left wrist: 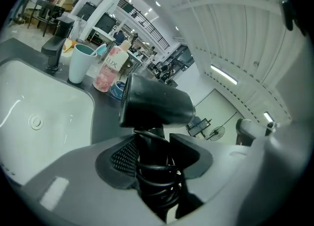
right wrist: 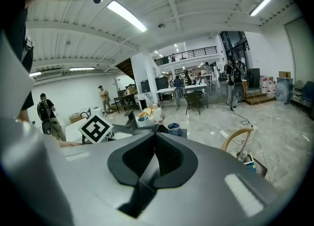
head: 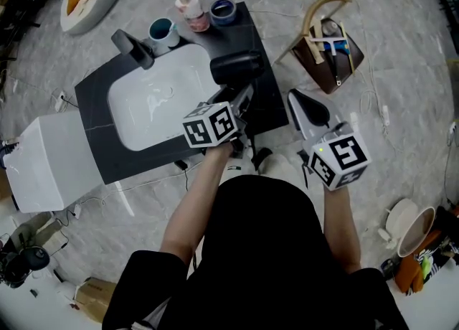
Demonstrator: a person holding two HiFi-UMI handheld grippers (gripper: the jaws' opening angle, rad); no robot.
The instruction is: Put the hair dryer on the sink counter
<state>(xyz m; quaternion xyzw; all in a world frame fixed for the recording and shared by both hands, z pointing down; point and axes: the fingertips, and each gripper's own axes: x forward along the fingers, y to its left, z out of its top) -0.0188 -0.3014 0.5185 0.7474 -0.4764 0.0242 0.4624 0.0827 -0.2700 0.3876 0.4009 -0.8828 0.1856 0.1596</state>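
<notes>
A black hair dryer [head: 235, 67] hangs over the right strip of the dark sink counter [head: 93, 106], beside the white basin [head: 154, 102]. My left gripper [head: 240, 102] is shut on its handle. In the left gripper view the handle, wrapped in its cord, is clamped between the jaws, and the hair dryer [left wrist: 157, 104] head stands just beyond my left gripper [left wrist: 156, 156]. I cannot tell whether the dryer touches the counter. My right gripper [head: 301, 104] is off the counter's right edge. In its own view my right gripper [right wrist: 154, 163] is shut with nothing between its pads.
A black faucet [head: 134, 47], a teal cup [head: 163, 32], a pink bottle [head: 191, 10] and a blue round tin [head: 223, 11] stand along the counter's far edge. A brown basket [head: 328, 45] of tools sits on the floor to the right. A white box [head: 50, 160] adjoins the counter's left end. Cables lie on the floor.
</notes>
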